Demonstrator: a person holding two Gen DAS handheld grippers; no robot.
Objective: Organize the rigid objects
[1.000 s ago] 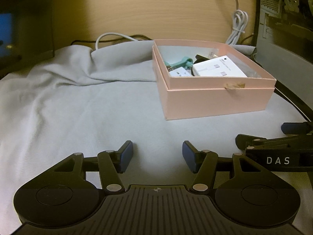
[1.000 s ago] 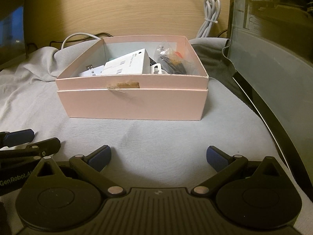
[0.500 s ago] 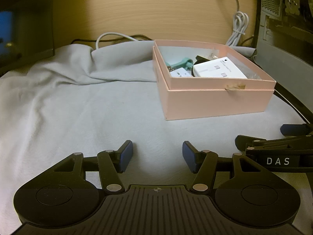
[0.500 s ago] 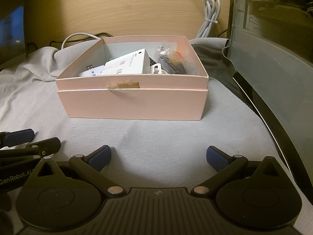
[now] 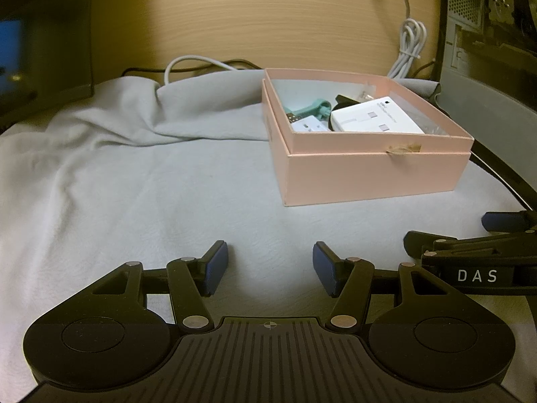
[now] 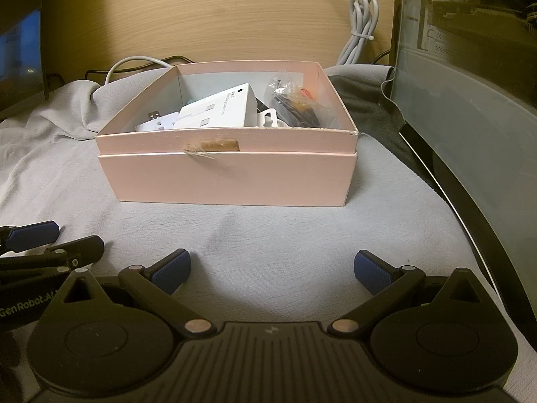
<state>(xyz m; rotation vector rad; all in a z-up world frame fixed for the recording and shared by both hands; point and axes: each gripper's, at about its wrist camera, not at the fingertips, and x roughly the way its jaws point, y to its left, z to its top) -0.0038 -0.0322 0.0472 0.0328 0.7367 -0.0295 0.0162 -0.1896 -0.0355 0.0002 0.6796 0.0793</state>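
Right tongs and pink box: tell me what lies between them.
Only bare grey cloth lies between the open right tongs and the pink box; the right wrist view shows it.

The left hand-held gripper (image 5: 270, 270) sat at the bottom centre of its own view, tilted downward, its blue-padded fingers (image 5: 216, 265) parted with nothing between them. The right hand-held gripper (image 6: 272, 273) filled the lower edge of its view, likewise tilted down, its jaws spread wider and also empty. Each showed in the other's view: the right at the lower right edge, the left at the lower left edge.
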